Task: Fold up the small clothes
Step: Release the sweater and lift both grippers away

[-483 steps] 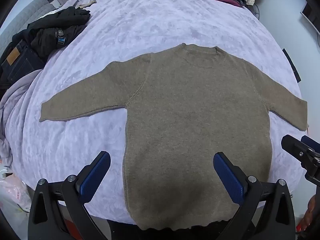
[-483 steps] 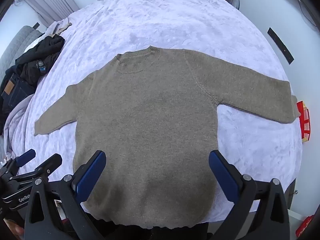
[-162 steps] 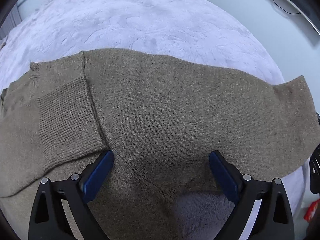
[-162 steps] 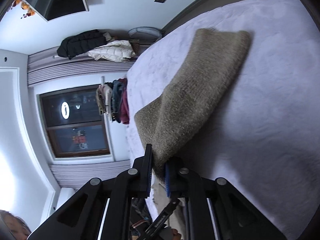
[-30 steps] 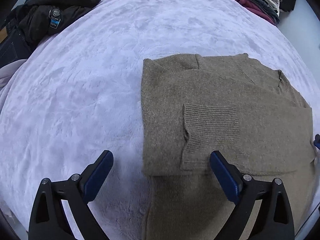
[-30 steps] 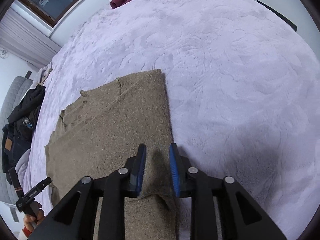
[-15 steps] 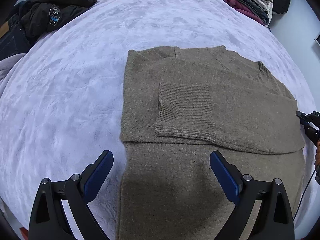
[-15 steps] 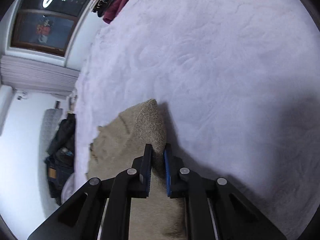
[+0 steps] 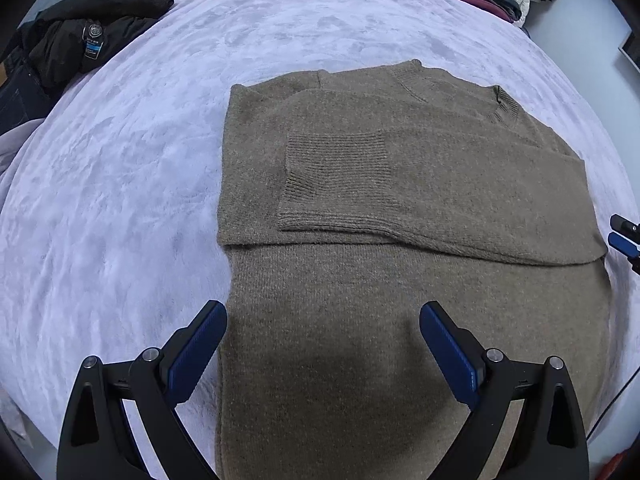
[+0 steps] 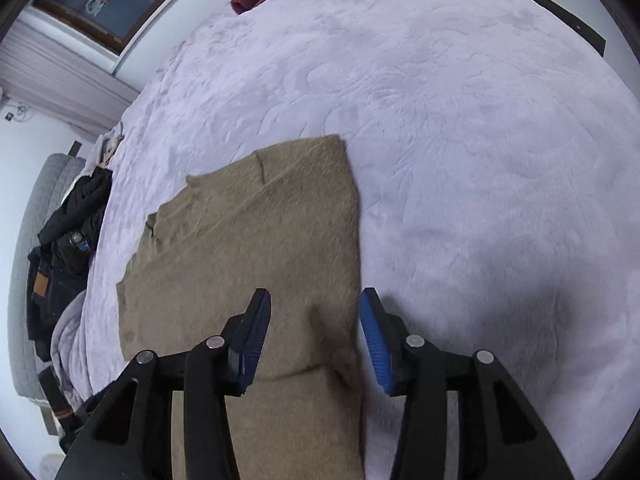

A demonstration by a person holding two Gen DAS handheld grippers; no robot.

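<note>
Brown sweater [image 9: 408, 216]: flat on lavender bedspread [image 9: 120, 200], both sleeves folded across chest (ribbed cuff [image 9: 336, 176] uppermost) | left gripper [image 9: 322, 348]: jaws wide apart above hem area | right gripper [image 10: 316, 340]: jaws apart, straddling sweater's right edge | bare bedspread on either side.

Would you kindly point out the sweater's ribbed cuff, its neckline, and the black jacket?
ribbed cuff [image 9: 336, 160]: left wrist view, middle of the ribbing.
neckline [image 9: 502, 106]: left wrist view, ribbed collar edge.
black jacket [image 9: 92, 28]: left wrist view, upper body of the heap.
</note>
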